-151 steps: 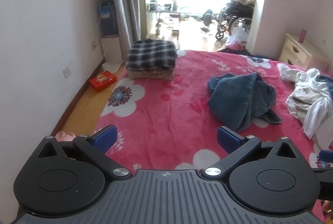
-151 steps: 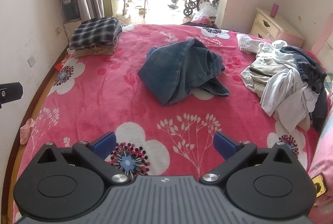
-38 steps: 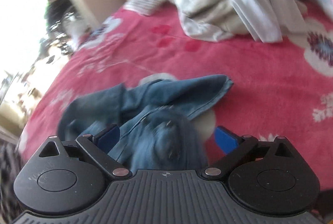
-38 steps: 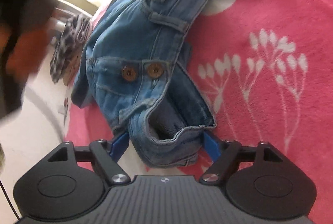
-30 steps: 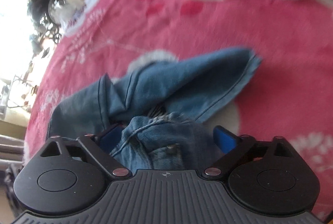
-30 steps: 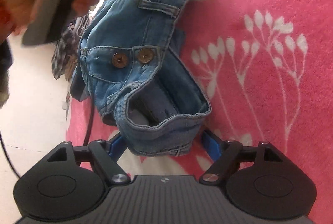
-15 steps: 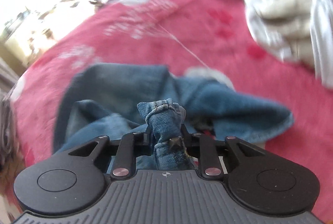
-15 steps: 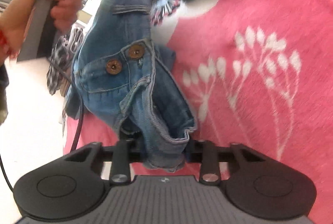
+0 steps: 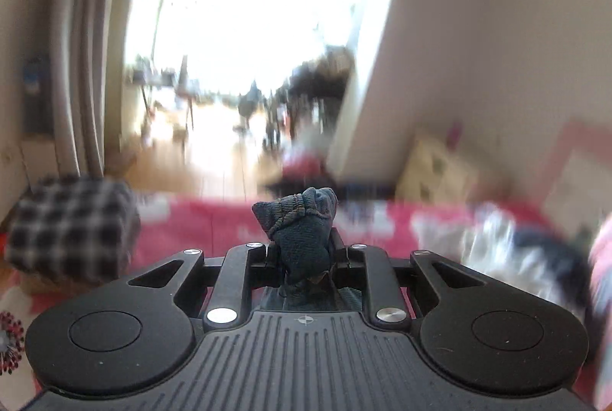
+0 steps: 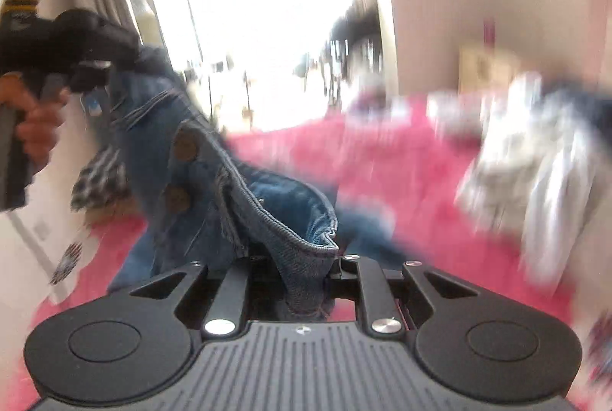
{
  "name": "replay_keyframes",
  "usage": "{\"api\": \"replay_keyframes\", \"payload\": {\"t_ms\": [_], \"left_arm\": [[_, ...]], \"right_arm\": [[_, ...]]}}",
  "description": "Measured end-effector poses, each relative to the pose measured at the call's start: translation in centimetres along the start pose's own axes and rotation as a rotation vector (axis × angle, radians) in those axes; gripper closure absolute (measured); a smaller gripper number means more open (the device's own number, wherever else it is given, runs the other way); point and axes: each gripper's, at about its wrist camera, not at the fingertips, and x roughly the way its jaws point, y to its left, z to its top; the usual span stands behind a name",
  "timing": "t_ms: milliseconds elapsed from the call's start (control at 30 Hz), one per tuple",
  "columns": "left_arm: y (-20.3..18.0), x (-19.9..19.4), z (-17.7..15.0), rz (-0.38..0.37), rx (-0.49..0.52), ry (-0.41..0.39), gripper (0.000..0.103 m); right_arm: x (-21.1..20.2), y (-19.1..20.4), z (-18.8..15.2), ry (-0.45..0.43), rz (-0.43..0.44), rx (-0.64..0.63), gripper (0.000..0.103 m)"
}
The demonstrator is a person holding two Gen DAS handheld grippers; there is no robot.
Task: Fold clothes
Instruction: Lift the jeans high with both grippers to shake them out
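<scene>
The left gripper [image 9: 304, 254] has its jaws clenched on a bunched fold of the denim jeans [image 10: 237, 181], a knot of dark blue cloth standing up between the fingers in the left wrist view. The right gripper [image 10: 306, 265] is likewise clamped on the jeans, gripping a stitched hem edge that curls up out of the jaws. In the right wrist view the garment stretches up and to the left from that hem, past two brown buttons [image 10: 183, 147], to the left gripper, which a hand [image 10: 36, 128] holds at the upper left of the picture; most of the jeans hang lifted above the pink flowered bed [image 10: 382, 158], though whether the lowest folds touch it cannot be told. A folded plaid stack [image 9: 72, 220] sits toward the far left corner of the bed, and a heap of pale and dark unfolded clothes [image 10: 535, 143] lies along the right edge. Both views are smeared by motion, so the bright doorway and the room beyond stay indistinct.
</scene>
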Motion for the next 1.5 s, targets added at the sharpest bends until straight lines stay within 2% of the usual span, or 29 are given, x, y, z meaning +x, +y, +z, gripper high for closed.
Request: {"api": "replay_keyframes", "payload": {"t_ms": [133, 333, 433, 633, 767, 833, 933, 1033, 1167, 1300, 1500], "left_arm": [[-1.5, -3.9, 4.5, -0.029, -0.045, -0.159, 0.085], [-5.0, -8.9, 12.1, -0.087, -0.08, -0.365, 0.085], [-7.3, -10.8, 16.1, -0.114, -0.081, -0.454, 0.085], [-13.7, -15.1, 23.6, -0.205, -0.096, -0.621, 0.084], [-16.6, -18.7, 27.0, -0.287, -0.128, -0.74, 0.084], [-17.7, -20.6, 28.5, -0.322, -0.152, -0.788, 0.084], [-17.7, -21.8, 28.0, -0.318, -0.171, -0.801, 0.084], [-17.8, -23.0, 27.4, -0.312, -0.189, -0.812, 0.084], [-15.6, -22.6, 22.2, -0.221, -0.174, -0.775, 0.084], [-12.7, -21.6, 16.1, -0.11, -0.187, -0.713, 0.084], [-6.7, -20.7, 5.8, 0.079, -0.226, -0.609, 0.083]], "right_arm": [[-3.1, 0.5, 5.8, -0.182, -0.046, -0.151, 0.088], [-7.9, -0.3, 15.7, -0.429, -0.112, -0.277, 0.089], [-10.6, -0.8, 21.7, -0.57, -0.175, -0.339, 0.089], [-17.0, -2.0, 34.3, -0.788, -0.288, -0.413, 0.089], [-22.3, -2.5, 42.1, -0.924, -0.34, -0.438, 0.089], [-24.7, -2.2, 44.9, -0.987, -0.359, -0.452, 0.089], [-27.8, -1.5, 48.3, -1.067, -0.376, -0.469, 0.089], [-28.2, -0.8, 49.4, -1.087, -0.353, -0.477, 0.089], [-25.5, 0.1, 47.0, -1.075, -0.313, -0.509, 0.089], [-21.4, 1.1, 41.7, -1.055, -0.258, -0.522, 0.089], [-14.7, 4.6, 32.4, -0.931, -0.079, -0.499, 0.089]]}}
